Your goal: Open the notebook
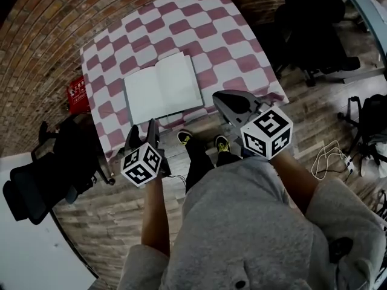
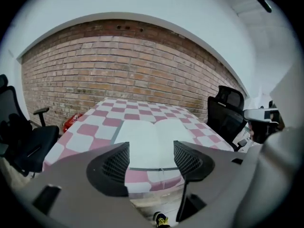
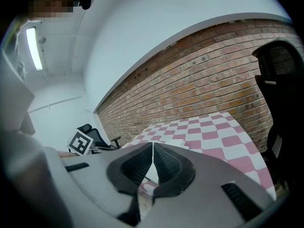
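The notebook (image 1: 162,88) lies open and flat on the pink-and-white checked table (image 1: 233,38), its blank white pages facing up, close to the near edge. In the left gripper view, the notebook (image 2: 152,137) sits straight ahead beyond the jaws. My left gripper (image 1: 143,133) is open and empty. It hovers off the table's near edge, just short of the notebook's near left corner. My right gripper (image 1: 233,103) is shut on nothing and held at the near edge, right of the notebook. Neither gripper touches the notebook.
A brick wall (image 2: 128,65) runs behind the table. One black office chair (image 1: 42,177) stands at the left and another (image 1: 308,23) at the far right. A red object (image 1: 77,94) lies on the floor left of the table, and cables (image 1: 329,157) lie at the right.
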Action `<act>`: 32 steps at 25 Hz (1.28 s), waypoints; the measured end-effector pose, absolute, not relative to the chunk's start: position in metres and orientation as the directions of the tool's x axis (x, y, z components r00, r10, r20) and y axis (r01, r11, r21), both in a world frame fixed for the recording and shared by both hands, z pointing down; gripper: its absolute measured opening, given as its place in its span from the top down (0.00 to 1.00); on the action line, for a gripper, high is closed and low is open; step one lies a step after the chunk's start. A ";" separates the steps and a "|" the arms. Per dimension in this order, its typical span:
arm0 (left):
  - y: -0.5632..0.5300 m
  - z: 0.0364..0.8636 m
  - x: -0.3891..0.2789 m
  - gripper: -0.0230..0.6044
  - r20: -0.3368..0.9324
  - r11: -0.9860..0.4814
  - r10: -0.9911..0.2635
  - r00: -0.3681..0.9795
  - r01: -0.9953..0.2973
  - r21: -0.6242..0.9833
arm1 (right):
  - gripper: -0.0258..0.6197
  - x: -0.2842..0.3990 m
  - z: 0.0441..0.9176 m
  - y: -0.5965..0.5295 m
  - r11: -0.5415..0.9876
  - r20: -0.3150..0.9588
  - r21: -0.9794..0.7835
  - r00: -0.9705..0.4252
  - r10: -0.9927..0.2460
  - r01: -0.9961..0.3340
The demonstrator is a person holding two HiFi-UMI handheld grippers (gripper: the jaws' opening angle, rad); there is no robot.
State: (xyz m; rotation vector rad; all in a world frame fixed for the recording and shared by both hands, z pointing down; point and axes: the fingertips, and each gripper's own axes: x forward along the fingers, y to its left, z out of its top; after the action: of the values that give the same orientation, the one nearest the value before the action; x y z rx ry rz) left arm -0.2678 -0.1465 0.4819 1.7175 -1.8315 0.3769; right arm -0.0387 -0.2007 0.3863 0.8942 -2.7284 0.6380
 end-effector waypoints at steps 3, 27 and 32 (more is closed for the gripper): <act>-0.149 0.455 -0.242 0.49 0.547 0.051 -0.836 0.041 -0.987 0.152 | 0.91 -0.034 0.379 -0.199 0.729 0.299 -0.335 -0.801 -0.519 -0.597; -0.142 0.330 -0.154 0.94 0.315 -0.210 -0.928 0.201 -0.978 0.007 | 0.91 -0.020 0.336 -0.194 0.703 0.243 -0.328 -0.776 -0.582 -0.631; -0.144 0.329 -0.166 0.94 0.325 -0.237 -0.916 0.234 -0.971 0.032 | 0.91 -0.030 0.335 -0.193 0.678 0.272 -0.307 -0.745 -0.610 -0.668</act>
State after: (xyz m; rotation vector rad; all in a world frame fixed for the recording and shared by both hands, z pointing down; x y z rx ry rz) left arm -0.1656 -0.1436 0.3292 2.2786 -1.7796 0.3515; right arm -0.0303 -0.1928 0.3345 1.0500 -2.7415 0.5894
